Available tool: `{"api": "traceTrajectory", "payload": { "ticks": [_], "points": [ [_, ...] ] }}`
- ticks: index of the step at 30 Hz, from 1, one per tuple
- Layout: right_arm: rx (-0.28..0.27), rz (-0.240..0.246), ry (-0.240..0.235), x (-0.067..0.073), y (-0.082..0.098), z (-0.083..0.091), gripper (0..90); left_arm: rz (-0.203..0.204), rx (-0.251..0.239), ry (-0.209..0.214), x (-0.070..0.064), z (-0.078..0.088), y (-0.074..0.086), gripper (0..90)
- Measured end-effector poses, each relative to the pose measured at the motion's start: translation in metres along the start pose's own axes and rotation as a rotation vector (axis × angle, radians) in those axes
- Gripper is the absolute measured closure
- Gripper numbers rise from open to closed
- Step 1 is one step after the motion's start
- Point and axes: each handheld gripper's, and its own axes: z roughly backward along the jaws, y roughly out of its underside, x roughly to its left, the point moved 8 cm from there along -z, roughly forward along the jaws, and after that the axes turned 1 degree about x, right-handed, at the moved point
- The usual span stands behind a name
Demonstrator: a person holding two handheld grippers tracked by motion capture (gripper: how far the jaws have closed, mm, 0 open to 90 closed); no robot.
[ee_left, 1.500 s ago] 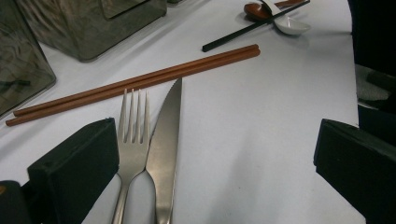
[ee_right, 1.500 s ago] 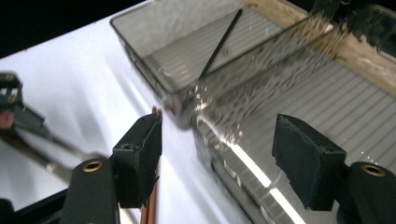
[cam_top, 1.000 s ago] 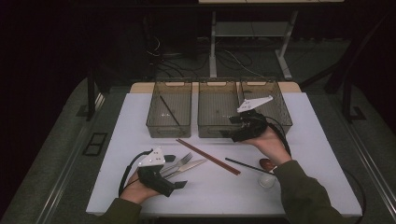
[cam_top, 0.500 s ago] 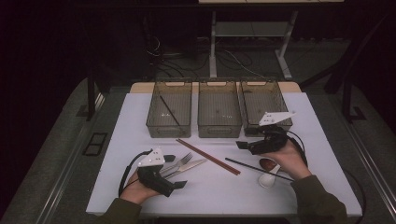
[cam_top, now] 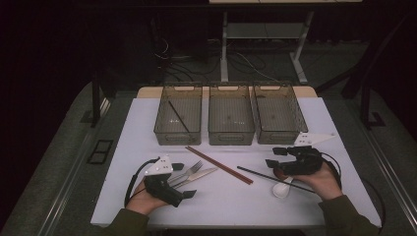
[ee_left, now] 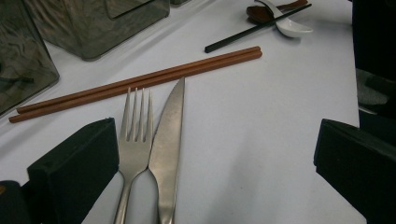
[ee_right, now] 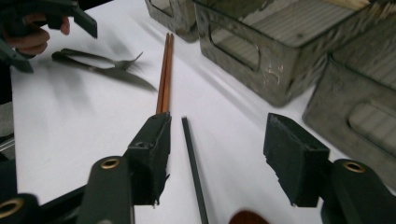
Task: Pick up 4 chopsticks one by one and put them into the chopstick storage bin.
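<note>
Nearest edge of white table (cam_top: 314,123): left gripper (cam_top: 181,181) held low in left hand (cam_top: 142,199), jaws spread wide, nothing clamped. In left gripper view, fork (ee_left: 133,140) and knife (ee_left: 167,144) lying side by side on table between the 2 black jaws, handles toward the camera, hugging the left-hand jaw, pads apart from both.

Right side, same depth: right gripper (cam_top: 275,157) in right hand (cam_top: 322,179), pointing toward table centre. Jaws about half open, just been closing, gripping nothing. In right gripper view, black chopstick (ee_right: 194,170) lying flat on table in the gap between the pads, nearer the left-hand pad, clear of both. High view: same black chopstick (cam_top: 268,177) running under the gripper, near end crossing white spoon (cam_top: 282,190) beside the hand. Brown rounded thing at the spoon, mostly hidden by the gripper, cannot tell what.

Mid-table: pair of red-brown chopsticks (cam_top: 219,164) lying together on a slant between the 2 grippers, well clear of both.

Far side: 3 smoky clear bins in a row. Left bin (cam_top: 160,125) holding 1 dark stick (cam_top: 178,117). Middle bin (cam_top: 231,135) and right bin (cam_top: 300,123) beside it, contents too faint to tell
</note>
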Motion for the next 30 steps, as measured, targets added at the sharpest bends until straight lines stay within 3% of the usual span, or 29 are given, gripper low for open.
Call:
{"api": "traceTrajectory", "payload": {
  "ticks": [5, 8, 11, 15, 20, 26, 30],
  "points": [
    [0.018, -0.018, 0.0, -0.003, 0.016, 0.007, 45.4, 0.003, -0.005, -0.003, 0.001, 0.0, 0.0, 0.0],
    [0.041, -0.003, 0.009, -0.003, 0.025, 0.011, 47.5, 0.003, -0.003, -0.005, 0.001, 0.0, 0.0, 0.0],
    [0.038, 0.015, 0.041, -0.004, 0.032, 0.016, 53.7, 0.0, 0.006, -0.008, 0.0, -0.001, 0.001, 0.0],
    [0.043, -0.003, 0.016, -0.002, 0.036, 0.019, 63.2, -0.001, 0.008, -0.009, 0.0, -0.002, 0.001, 0.0],
    [0.09, 0.012, -0.002, -0.003, 0.041, 0.013, 71.6, -0.003, 0.001, -0.008, 0.0, -0.001, 0.0, 0.0],
    [0.176, 0.045, 0.007, -0.004, 0.051, 0.005, 75.9, -0.004, 0.008, -0.004, -0.001, -0.001, 0.0, 0.0],
    [0.199, 0.055, -0.01, -0.002, 0.054, 0.0, 78.7, -0.005, 0.01, -0.004, -0.001, -0.001, 0.0, 0.0]
  ]
}}
